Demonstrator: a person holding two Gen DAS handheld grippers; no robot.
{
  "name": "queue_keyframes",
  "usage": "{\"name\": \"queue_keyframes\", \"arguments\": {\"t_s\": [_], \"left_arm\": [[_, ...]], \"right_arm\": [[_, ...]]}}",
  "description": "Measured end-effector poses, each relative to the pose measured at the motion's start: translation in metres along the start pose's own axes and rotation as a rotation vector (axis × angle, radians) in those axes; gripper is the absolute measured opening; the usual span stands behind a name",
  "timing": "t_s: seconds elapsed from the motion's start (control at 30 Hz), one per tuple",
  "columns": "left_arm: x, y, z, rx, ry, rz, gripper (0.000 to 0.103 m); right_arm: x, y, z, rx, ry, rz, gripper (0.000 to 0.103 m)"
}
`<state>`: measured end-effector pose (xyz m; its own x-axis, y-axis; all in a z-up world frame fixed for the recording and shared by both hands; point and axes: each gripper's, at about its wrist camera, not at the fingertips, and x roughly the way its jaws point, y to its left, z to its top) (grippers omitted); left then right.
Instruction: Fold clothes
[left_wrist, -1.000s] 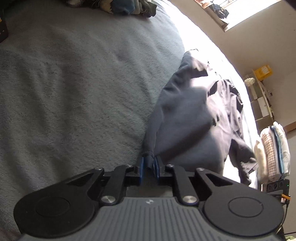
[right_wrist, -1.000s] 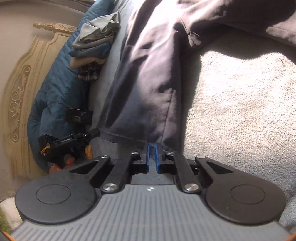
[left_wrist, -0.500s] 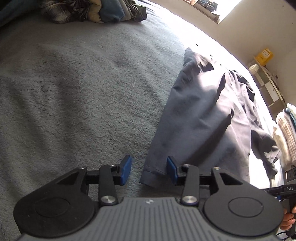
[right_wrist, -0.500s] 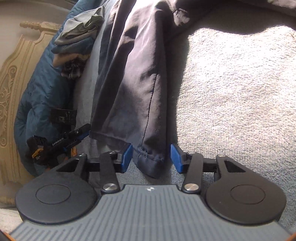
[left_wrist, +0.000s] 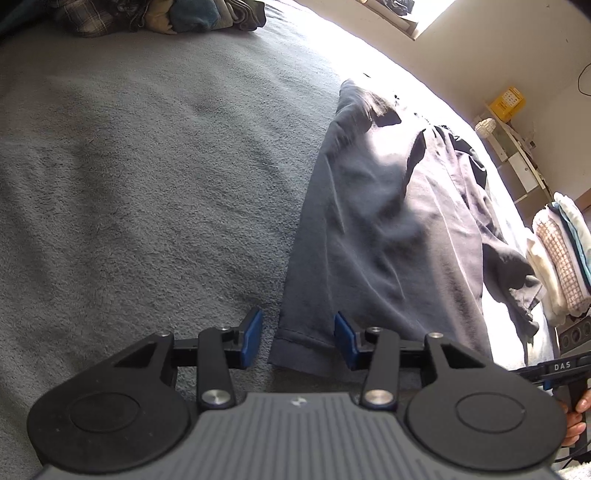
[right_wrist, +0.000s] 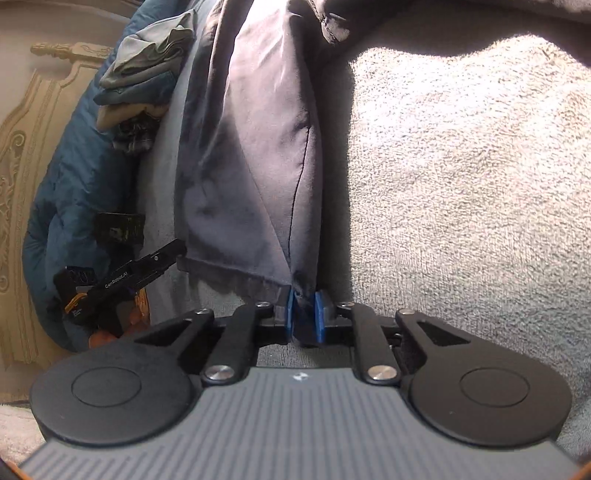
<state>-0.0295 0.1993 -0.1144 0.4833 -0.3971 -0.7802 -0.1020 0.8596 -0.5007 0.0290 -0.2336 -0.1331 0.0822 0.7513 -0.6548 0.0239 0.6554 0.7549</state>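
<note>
Reclosed since half a second ago, my right tool clamps the trousers hem; left tool stands apart, so refolding likely resumes.

Both cams sit low over the bed, each looking fwd along its own gripper. Left wrist view faces the far wall and shelf; right wrist view faces the headboard. Both share the dark garment, seen close.

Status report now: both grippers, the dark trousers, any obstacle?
Left gripper open, hem corner between its fingers. Right gripper shut on dark trousers at hem. Trousers flat on grey blanket. Nothing in the way.
</note>
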Motion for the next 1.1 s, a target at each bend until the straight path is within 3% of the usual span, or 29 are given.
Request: {"name": "queue_keyframes", "arguments": {"t_s": [0.13,0.23,0.33,0.4,0.43,0.57,0.7,0.97,1.1], "left_arm": [[0.000,0.006,-0.004,-0.037,0.009,-0.023,0.049],[0.001,0.006,-0.008,-0.039,0.003,-0.017,0.043],[0.004,0.001,-0.011,-0.019,0.002,0.020,0.026],[0.002,0.004,-0.010,-0.048,0.008,0.022,0.008],[-0.001,0.007,-0.009,-0.087,0.011,0.005,0.004],[-0.028,0.015,-0.001,-0.199,-0.018,-0.025,0.004],[-0.045,0.008,0.007,-0.132,-0.040,0.035,0.004],[-0.021,0.012,0.005,-0.033,0.018,0.209,0.004],[-0.023,0.029,0.002,-0.098,0.021,0.154,0.009]], "right_arm": [[0.003,-0.006,-0.002,0.021,-0.007,0.028,0.016],[0.004,-0.007,-0.003,0.004,-0.004,0.030,0.016],[0.005,-0.005,-0.005,-0.019,-0.009,0.025,0.011],[0.006,-0.002,-0.005,-0.038,-0.012,0.022,0.007],[0.005,0.000,-0.005,-0.046,-0.013,0.023,0.006],[-0.004,0.019,-0.005,-0.069,-0.009,0.085,0.005],[-0.005,0.027,-0.006,-0.084,0.016,0.098,0.005],[0.014,0.015,-0.012,-0.066,0.075,0.048,0.006],[0.013,0.014,-0.017,-0.127,0.093,-0.029,0.008]]}}
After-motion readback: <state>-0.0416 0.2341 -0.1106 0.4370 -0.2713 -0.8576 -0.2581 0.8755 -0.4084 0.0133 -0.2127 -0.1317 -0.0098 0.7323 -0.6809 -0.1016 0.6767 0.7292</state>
